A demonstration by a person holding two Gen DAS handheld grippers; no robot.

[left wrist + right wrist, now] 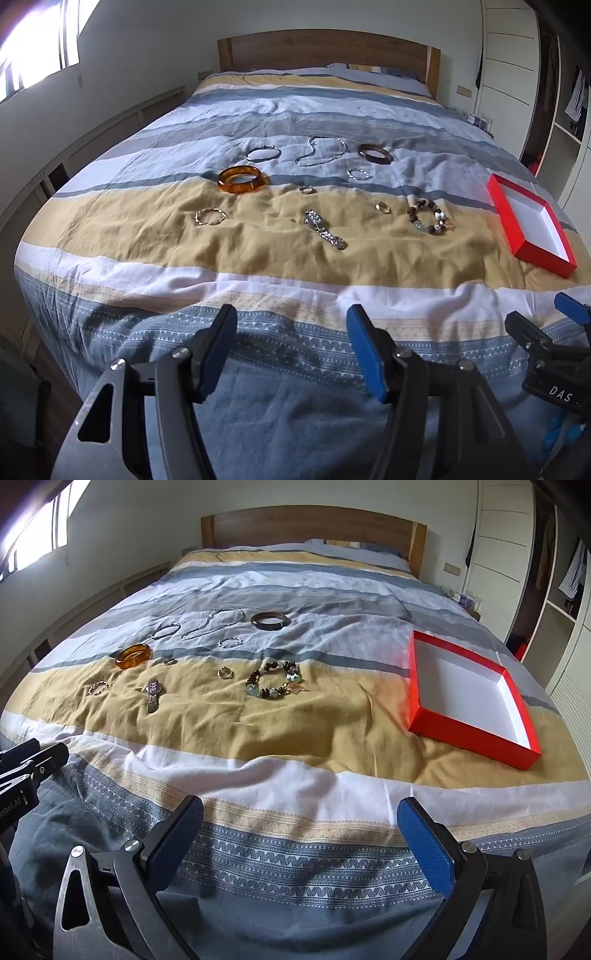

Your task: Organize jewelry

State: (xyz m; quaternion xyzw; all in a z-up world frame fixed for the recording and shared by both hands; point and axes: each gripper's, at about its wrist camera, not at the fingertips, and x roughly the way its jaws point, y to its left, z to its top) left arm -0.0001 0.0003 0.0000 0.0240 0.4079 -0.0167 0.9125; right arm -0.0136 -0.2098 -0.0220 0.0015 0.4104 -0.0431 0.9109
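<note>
Several pieces of jewelry lie spread on the striped bedspread. Among them are an amber bangle [242, 180] [133, 655], a dark brown bangle [375, 153] [270, 620], a silver chain necklace [320, 151] [214, 623], a beaded bracelet [428, 217] [275, 683] and a silver watch [324, 229] [153, 695]. A shallow red box [517, 206] [416, 686] with a white inside sits empty at the right. My left gripper [291, 325] and right gripper [301, 818] both hang open over the bed's near edge, well short of the jewelry, with nothing between their fingers.
A wooden headboard [314, 526] stands at the far end of the bed. White wardrobes and open shelves [554, 590] line the right wall, and a low shelf runs under the window [40, 40] on the left. A thin gold bracelet [209, 216] and small rings [383, 208] also lie on the cover.
</note>
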